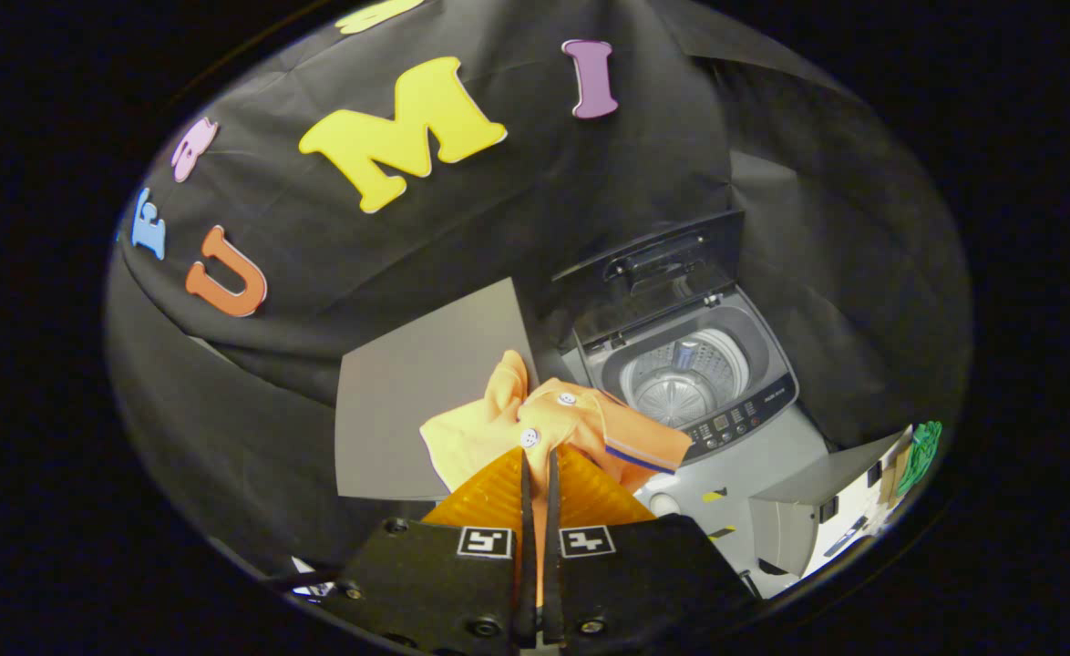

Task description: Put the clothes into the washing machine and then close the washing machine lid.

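An orange shirt (544,424) with white buttons and a dark-striped collar hangs from my gripper (537,460), whose two fingers are shut on its fabric. It is lifted clear of the grey table (407,401) behind it. Just to the right and beyond stands the grey top-loading washing machine (735,446). Its dark lid (658,264) is raised upright at the back. The metal drum (685,378) lies open with no clothes visible inside. The control panel (745,415) runs along the machine's near rim.
Black cloth walls close in behind the table and the machine. A grey panel (817,478) and some green and white items (918,456) sit to the machine's right.
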{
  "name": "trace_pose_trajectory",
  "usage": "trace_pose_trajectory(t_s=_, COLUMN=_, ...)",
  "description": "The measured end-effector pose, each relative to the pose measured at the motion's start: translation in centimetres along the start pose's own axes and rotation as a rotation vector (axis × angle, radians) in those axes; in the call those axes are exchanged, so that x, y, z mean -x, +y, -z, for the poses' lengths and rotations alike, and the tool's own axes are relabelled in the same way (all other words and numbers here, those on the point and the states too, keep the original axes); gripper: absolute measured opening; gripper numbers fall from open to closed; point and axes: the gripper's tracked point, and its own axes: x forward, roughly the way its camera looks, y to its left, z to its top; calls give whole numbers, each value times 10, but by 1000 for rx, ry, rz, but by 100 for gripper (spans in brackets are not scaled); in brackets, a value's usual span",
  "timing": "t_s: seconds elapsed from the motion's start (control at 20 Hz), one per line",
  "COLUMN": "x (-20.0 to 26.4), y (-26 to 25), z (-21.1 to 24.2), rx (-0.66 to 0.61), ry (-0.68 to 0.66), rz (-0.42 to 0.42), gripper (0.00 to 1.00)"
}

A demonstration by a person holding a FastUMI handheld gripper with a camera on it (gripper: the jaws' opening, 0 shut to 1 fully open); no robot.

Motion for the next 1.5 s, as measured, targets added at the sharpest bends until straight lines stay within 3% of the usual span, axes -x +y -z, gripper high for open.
trace_pose_trajectory(t_s=0.45, x=-4, y=-80, z=-47, rx=-25, ry=-6, rz=6, gripper=6)
trace_pose_trajectory(t_s=0.85, x=-35, y=-144, z=-100, rx=-15, ry=-1, rz=13, gripper=6)
trace_pose_trajectory(t_s=1.5, x=-106, y=-167, z=-125, rx=41, ry=66, rz=-44, gripper=6)
